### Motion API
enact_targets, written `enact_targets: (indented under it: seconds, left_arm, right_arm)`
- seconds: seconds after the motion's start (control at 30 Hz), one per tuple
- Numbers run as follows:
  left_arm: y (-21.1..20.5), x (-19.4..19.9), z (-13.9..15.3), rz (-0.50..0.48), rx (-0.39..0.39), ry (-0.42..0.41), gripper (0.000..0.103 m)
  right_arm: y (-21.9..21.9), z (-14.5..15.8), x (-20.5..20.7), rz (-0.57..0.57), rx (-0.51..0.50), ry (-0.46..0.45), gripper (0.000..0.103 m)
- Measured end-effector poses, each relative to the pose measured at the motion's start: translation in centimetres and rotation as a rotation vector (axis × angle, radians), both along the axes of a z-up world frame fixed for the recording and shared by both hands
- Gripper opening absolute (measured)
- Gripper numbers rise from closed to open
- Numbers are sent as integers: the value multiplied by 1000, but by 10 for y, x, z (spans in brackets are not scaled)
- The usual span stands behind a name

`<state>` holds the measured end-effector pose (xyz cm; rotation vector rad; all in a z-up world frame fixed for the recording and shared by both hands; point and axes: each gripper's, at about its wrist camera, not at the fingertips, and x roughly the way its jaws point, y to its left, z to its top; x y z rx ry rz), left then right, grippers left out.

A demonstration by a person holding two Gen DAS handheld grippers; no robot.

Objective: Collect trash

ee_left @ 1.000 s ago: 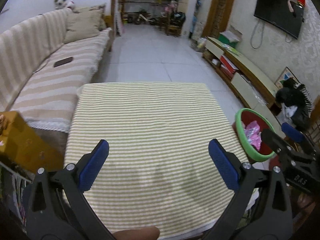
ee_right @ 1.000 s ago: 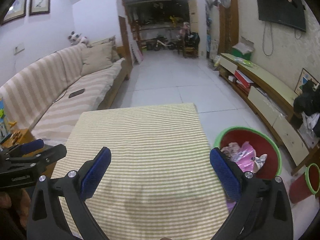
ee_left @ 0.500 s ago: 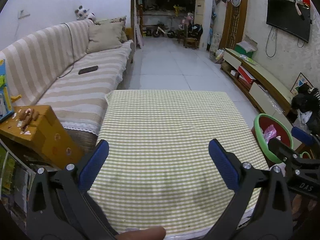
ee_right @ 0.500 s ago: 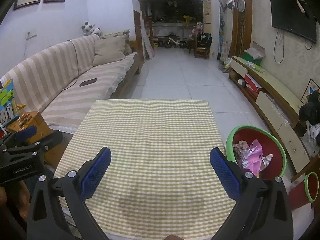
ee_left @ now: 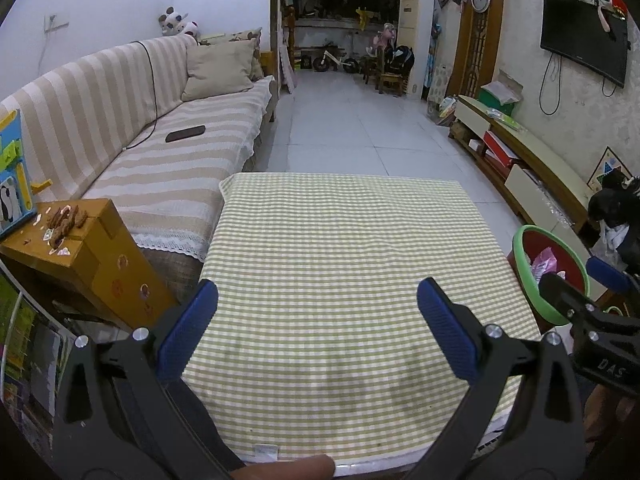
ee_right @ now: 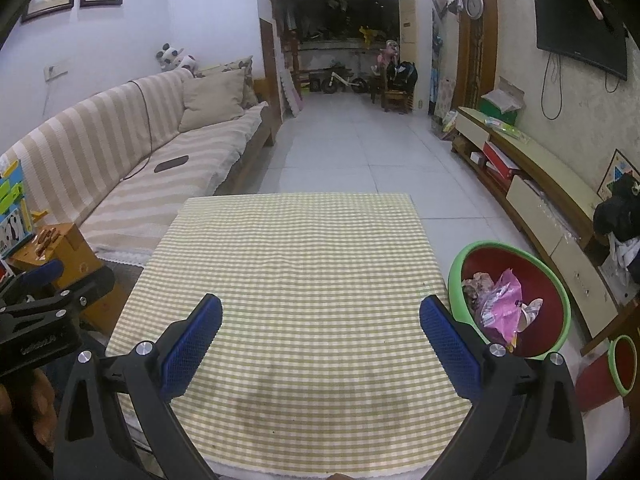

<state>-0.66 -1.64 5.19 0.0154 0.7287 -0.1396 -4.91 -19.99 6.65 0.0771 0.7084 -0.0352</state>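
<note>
Both tongs spread wide and holding nothing above a checked worktop; the trash lies in the red bin to the right.

The left tongs (ee_left: 316, 316) and right tongs (ee_right: 320, 320) hover side by side over the near edge of the worktop (ee_right: 296, 264), blue pads far apart, pointing level down the room. The worktop's green-checked cloth carries nothing. The trash (ee_right: 498, 304), a pink wrapper among crumpled scraps, sits inside the green-rimmed red bin (ee_right: 454, 276) on the floor just beside the worktop's right edge; a smaller red bin (ee_right: 622, 364) stands further right. To the left, a striped sofa (ee_left: 160, 148) with a dark flat object on its seat, and a yellow box (ee_left: 92, 252) strewn with brown bits near the worktop's left corner. A low TV cabinet (ee_right: 536, 184) lines the right wall. A fingertip (ee_left: 288, 467) shows at the left view's bottom edge.
</note>
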Motion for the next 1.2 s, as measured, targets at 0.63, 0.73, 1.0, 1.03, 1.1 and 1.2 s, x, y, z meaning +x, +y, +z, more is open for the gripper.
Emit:
enact_targets:
  seconds: [0.63,0.73,1.0,1.03,1.1,1.2]
  left_arm:
    - [3,-2,1,7,-8,5,97]
    - [2,-3,1,2,-8,3,98]
    - [2,-2,1,0,-8,2,98]
    - [2,-2,2,-1,-10,2,97]
    - [1,-2,2,0,-14,4,98]
    - [1,-2,2,-1,-17,5,97]
  right_arm:
    - [3,-2,-1,9,-10,5,96]
    - [3,-2,-1,8,-11,5,96]
    - [4,-2,-1,9,-11,7,96]
    - [4,-2,-1,9,-11,6,96]
    - [4,-3,-1,16,-11,12,96]
    - [3,-5,-2,22,-13,15,96]
